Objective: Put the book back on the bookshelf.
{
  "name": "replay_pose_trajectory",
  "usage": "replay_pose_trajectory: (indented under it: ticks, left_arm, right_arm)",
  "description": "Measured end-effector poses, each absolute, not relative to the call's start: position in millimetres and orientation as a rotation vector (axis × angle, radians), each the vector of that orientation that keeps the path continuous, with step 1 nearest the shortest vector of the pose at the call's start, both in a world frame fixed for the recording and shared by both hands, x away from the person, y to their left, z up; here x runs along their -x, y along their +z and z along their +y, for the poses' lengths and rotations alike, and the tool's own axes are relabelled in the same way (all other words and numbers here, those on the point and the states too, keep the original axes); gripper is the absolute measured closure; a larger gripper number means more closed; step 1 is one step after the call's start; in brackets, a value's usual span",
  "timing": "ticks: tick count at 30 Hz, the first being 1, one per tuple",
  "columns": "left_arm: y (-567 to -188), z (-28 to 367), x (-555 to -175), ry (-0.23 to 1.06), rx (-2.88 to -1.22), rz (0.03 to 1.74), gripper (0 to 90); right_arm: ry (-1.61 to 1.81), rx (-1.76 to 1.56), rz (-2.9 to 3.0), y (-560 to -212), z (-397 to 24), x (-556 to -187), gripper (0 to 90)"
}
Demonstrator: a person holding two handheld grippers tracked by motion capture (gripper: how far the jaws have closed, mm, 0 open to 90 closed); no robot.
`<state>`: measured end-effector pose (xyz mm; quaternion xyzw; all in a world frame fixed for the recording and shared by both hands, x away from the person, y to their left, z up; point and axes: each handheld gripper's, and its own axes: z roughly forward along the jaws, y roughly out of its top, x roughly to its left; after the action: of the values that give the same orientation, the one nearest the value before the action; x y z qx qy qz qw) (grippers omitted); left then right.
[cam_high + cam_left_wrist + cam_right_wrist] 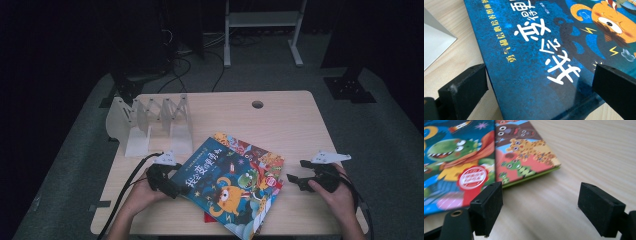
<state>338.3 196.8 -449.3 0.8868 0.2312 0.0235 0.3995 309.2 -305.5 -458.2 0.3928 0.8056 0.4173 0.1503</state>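
Note:
A blue picture book [227, 187] with white characters and an orange monster lies on top of a small stack at the table's front middle. Beneath it an orange book [262, 156] with cartoon animals juts out to the right. My left gripper [177, 187] is at the blue book's left edge. In the left gripper view it [540, 68] stands open, its jaws straddling a corner of the blue book [536, 62]. My right gripper [296, 170] hovers open just right of the stack. Between its jaws [541, 188] lies bare table, with the orange book's corner [524, 152] just ahead.
A white zigzag book rack [150, 120] stands at the table's back left; its base [434, 42] lies close to my left gripper. A red book corner [207, 217] peeks out under the stack. The wooden table [280, 120] has a cable hole [257, 104] near its far edge.

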Motion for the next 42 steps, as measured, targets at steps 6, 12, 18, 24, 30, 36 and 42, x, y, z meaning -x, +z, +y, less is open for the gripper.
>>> replay_pose_trajectory:
  ticks: [6, 12, 18, 24, 30, 36, 42]
  left_arm:
    - [-449, 197, -338, 0.058, -2.245, 0.585, 0.0]
    - [-449, 198, -339, 0.049, -2.245, 0.587, 0.0]
    - [-450, 199, -340, 0.05, -2.242, 0.589, 0.0]
    - [-450, 200, -341, 0.046, -2.241, 0.601, 0.0]
    - [-450, 202, -337, 0.012, -2.251, 0.607, 0.0]
    - [-448, 203, -332, 0.0, -2.278, 0.593, 0.0]
    - [-446, 204, -327, -0.002, -2.305, 0.57, 0.0]
  right_arm:
    - [1.224, -1.088, 2.357, -463, -299, -299, 19.5]
    - [1.187, -1.086, 2.368, -467, -294, -305, 17.6]
    - [1.157, -1.081, 2.355, -465, -290, -318, 16.9]
    - [1.121, -1.087, 2.348, -463, -284, -336, 16.9]
    - [1.09, -1.103, 2.333, -461, -279, -353, 17.2]
    - [1.098, -1.127, 2.303, -459, -275, -368, 17.5]
    - [1.077, -1.136, 2.284, -458, -269, -381, 17.6]
